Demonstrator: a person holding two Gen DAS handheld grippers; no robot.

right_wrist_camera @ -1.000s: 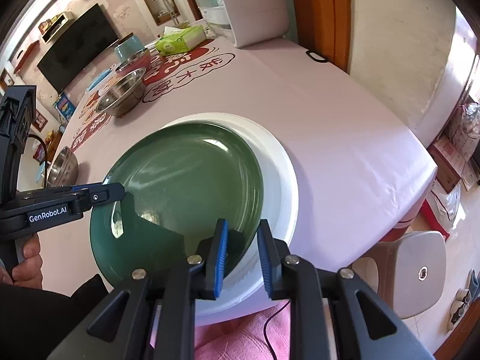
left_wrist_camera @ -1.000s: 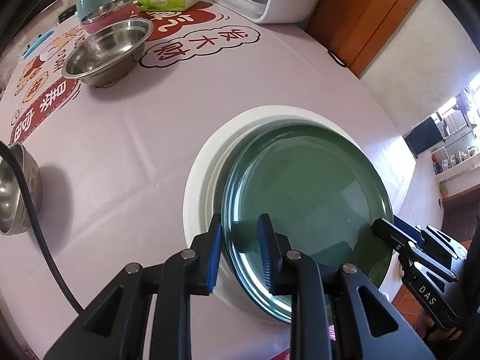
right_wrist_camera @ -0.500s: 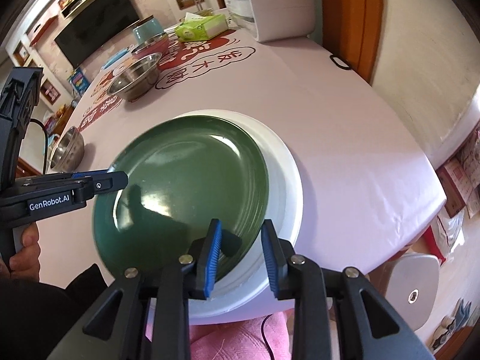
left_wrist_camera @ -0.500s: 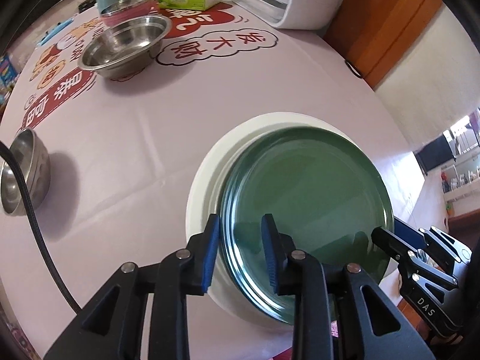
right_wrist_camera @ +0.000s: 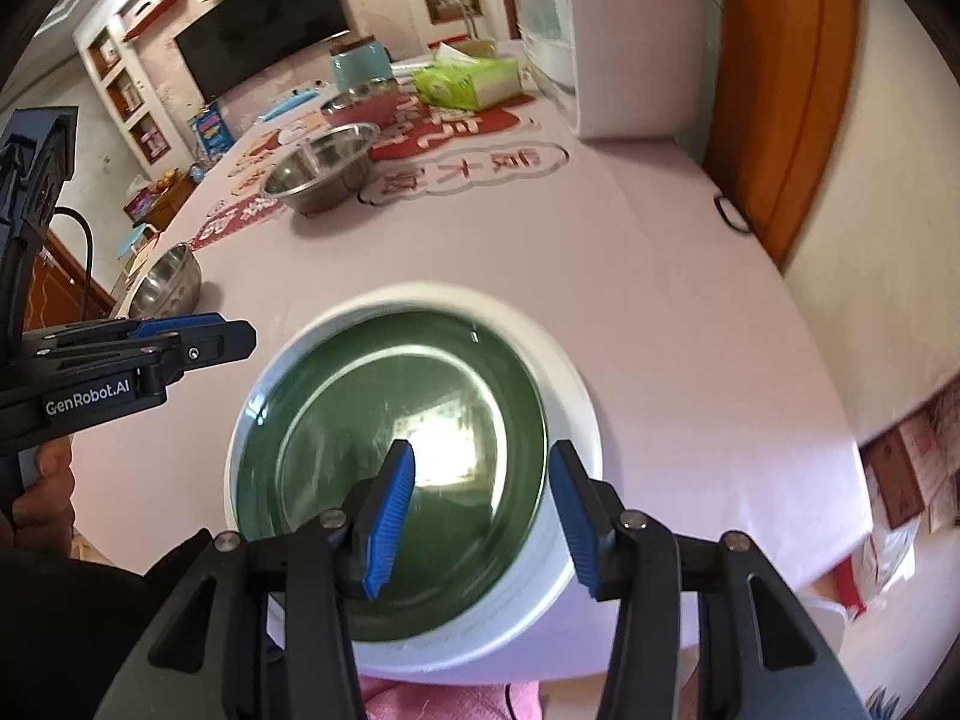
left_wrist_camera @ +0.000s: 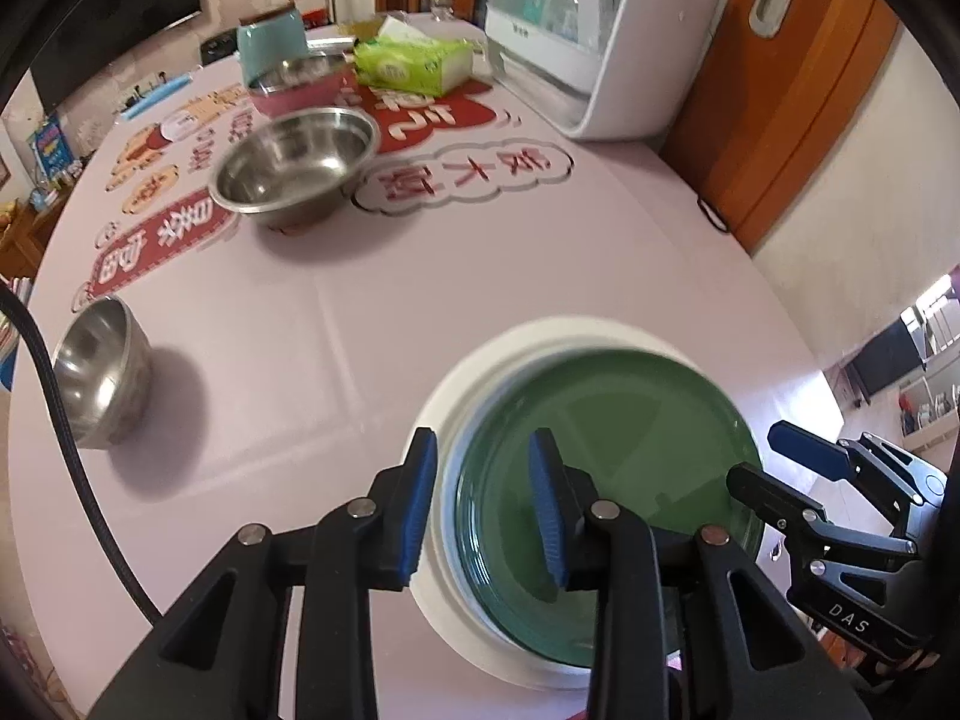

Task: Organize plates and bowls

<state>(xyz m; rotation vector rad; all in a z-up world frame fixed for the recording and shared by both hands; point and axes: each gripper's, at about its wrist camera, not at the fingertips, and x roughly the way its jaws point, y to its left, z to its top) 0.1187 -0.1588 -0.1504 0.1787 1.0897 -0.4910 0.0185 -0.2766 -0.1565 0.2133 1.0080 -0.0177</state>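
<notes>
Green plate (right_wrist_camera: 396,468) sits on white plate (right_wrist_camera: 576,420), near surface edge. Left tongs (left_wrist_camera: 483,504) and right tongs (right_wrist_camera: 483,522) opening, empty, rim between pads. Risk: a departing pad clips the rim, sliding the stack off.

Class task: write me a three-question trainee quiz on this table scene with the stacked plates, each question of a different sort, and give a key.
1. True or false: the green plate lies on the white plate.
2. Multiple choice: the large steel bowl stands A) on the green plate, B) on the tablecloth beyond the plates, C) between the fingers of the left gripper.
3. Fill in: the small steel bowl stands apart from the plates, near the table's ____ edge in the left wrist view.

Key: 1 true; 2 B; 3 left. Both the left gripper and the right gripper are opening, and no pad presses on the green plate.
</notes>
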